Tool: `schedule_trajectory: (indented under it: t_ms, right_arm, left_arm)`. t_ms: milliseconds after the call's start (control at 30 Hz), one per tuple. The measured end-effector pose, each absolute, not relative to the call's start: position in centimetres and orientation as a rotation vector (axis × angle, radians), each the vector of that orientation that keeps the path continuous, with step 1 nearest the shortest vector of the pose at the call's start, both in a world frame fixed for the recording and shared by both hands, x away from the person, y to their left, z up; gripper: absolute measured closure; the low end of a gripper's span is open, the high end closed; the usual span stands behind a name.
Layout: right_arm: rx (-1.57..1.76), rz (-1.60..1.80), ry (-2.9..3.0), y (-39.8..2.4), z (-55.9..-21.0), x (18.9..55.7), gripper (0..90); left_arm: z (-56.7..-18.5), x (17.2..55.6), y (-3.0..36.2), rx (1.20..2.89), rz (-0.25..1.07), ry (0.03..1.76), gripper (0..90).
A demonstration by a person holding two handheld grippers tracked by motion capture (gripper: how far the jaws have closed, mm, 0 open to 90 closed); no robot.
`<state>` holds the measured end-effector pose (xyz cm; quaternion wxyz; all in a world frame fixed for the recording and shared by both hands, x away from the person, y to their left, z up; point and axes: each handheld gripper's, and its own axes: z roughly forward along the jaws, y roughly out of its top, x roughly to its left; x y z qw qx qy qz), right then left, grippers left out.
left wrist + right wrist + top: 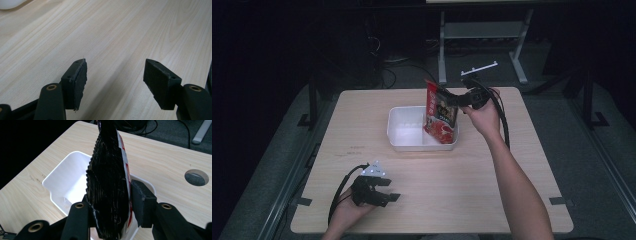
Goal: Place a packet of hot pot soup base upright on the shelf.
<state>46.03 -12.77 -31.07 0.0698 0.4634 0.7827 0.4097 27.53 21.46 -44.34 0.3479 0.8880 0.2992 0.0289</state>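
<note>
A red and black snack packet stood upright with its lower end inside a white rectangular bin, at the bin's right end. The right gripper was clenched on the packet's upper part; in the right gripper view the packet's dark crimped edge sat between the two black jaws, with the bin's white interior open to one side of it. The bin rested near the middle of the light wooden tabletop. The left gripper, held by a hand at the tabletop's near left edge, lay low over bare wood, its jaws spread apart and holding nothing.
</note>
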Motion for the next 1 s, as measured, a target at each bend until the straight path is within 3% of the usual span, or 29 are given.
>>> schedule_trajectory:
  t_ms: [1000]
  right_arm:
    - [1.395, 1.276, 2.393, -14.4, -31.8, 44.7, 48.0]
  left_arm:
    - [-44.3, 27.6, 21.6, 2.305, 0.074, 0.776, 34.0]
